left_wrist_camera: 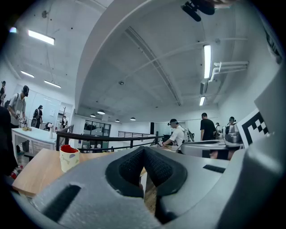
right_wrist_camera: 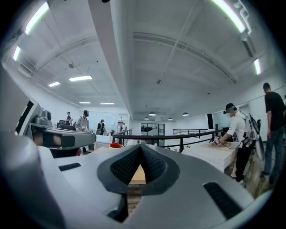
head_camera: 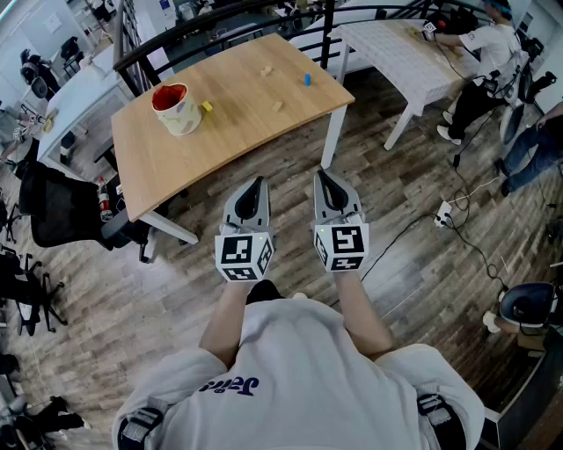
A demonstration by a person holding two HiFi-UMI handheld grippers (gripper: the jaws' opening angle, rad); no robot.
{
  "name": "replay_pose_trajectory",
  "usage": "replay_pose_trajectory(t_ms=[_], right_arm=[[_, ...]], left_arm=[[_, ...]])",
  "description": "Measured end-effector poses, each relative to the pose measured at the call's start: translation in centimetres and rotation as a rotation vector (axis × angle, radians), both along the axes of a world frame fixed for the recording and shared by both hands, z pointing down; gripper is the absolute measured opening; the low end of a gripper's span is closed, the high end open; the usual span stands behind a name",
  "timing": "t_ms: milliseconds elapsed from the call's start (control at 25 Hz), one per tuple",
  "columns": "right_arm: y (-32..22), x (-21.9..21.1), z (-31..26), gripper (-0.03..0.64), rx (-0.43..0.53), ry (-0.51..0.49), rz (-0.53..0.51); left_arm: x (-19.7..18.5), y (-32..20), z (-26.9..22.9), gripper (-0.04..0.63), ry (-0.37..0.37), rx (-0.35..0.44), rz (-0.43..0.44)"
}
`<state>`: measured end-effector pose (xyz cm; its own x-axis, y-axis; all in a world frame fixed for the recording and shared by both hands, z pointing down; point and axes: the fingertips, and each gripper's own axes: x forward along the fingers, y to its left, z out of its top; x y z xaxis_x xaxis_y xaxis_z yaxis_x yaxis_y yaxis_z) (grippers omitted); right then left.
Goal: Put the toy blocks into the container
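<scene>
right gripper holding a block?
No, the right gripper has its jaws shut tip to tip with nothing between them, and the blue block lies on the wooden table.

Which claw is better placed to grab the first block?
Right, narrowly: the right claw sits nearer the light wooden table, facing the small blue block; the left claw, also shut and empty, is farther.

Wooden table (head_camera: 237,132) on plank floor (head_camera: 413,264) beside black railing (head_camera: 264,18).
</scene>
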<state>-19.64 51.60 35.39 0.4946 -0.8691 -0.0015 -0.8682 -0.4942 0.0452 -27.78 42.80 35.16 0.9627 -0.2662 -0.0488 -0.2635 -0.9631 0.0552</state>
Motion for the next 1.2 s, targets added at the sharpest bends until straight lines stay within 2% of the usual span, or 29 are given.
replay_pose_trajectory(t_ms=[280,440,560,800,1000,1200], right_arm=[[-0.7,-0.4,1.1,0.014,0.004,-0.007,-0.040],[-3.3,2.4,1.9,0.014,0.029,-0.048,-0.027],[-6.2,4.8,2.6,0.014,0.032,-0.076,-0.017],[-14.2,11.5,3.0,0.015,0.033,-0.080,-0.033],[-23.3,16.3,0.6,0.015,0.003,-0.024,-0.071],[-31.9,20.8,1.0,0.015,-0.029,-0.022,-0.104]], left_arm=[[1.3,0.0,2.3,0.008,-0.033,-0.042,0.019],[3.6,-2.5,3.2,0.008,-0.051,-0.006,0.031],[6.4,-5.9,3.5,0.008,-0.032,-0.017,0.033],[13.9,-13.2,2.5,0.008,0.011,0.029,0.070],[19.3,-21.6,0.4,0.008,0.051,0.014,0.066],[24.0,-29.6,0.5,0.008,0.046,0.017,0.063]])
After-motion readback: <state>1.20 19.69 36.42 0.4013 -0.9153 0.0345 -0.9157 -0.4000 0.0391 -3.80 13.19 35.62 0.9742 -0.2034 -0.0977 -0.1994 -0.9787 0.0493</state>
